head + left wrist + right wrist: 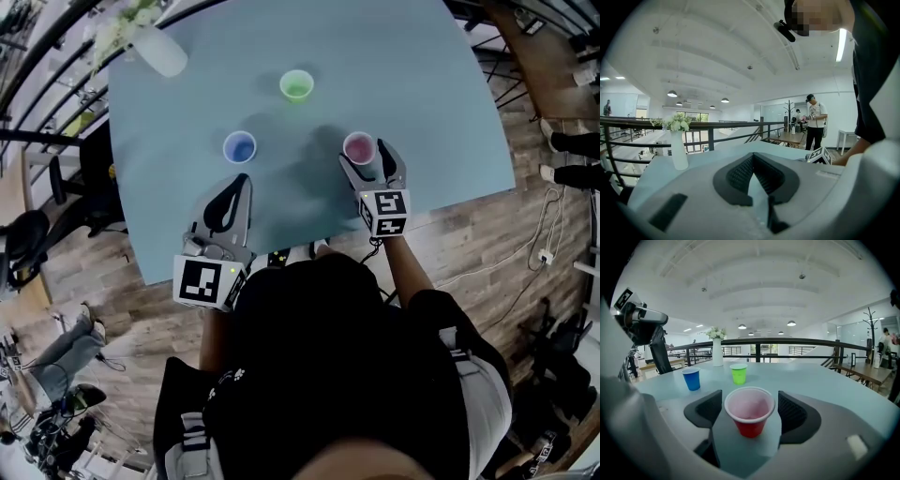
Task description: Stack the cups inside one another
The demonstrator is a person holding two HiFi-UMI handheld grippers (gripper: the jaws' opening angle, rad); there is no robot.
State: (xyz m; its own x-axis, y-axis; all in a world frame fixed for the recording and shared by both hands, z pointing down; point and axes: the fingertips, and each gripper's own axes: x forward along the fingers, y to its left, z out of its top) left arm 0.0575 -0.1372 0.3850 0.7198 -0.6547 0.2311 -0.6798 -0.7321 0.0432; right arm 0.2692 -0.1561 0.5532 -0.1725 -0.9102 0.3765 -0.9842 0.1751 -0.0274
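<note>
1. Right gripper (751,411): jaws are wide apart. The red cup (750,411) stands on the table (422,112) right between them. There is a thin gap on each side, so the pads (792,411) are not yet pressing the cup.
2. The red cup is upright with its mouth up and its long axis vertical. It sits centred in the jaw gap, slightly nearer the tips than the palm. Judgement: the jaws only need to close straight inward, with no sideways correction.
3. Left gripper (240,180): jaws are closed tip to tip with nothing held. It rests low at the near table edge, aimed across the table past the white vase (678,150).
4. The blue cup (239,147) is upright just ahead of the left gripper's tips and lies to the left of the red cup. The green cup (296,85) is upright farther up the table, between the other two in left-right terms.
5. All three cups stand well apart and nothing is nested yet.
6. Judgement: the right hand is the one on the red cup. Once gripped, the cup has to go up and then leftward over the blue cup or forward over the green cup. A hard squeeze could crush the thin wall.
</note>
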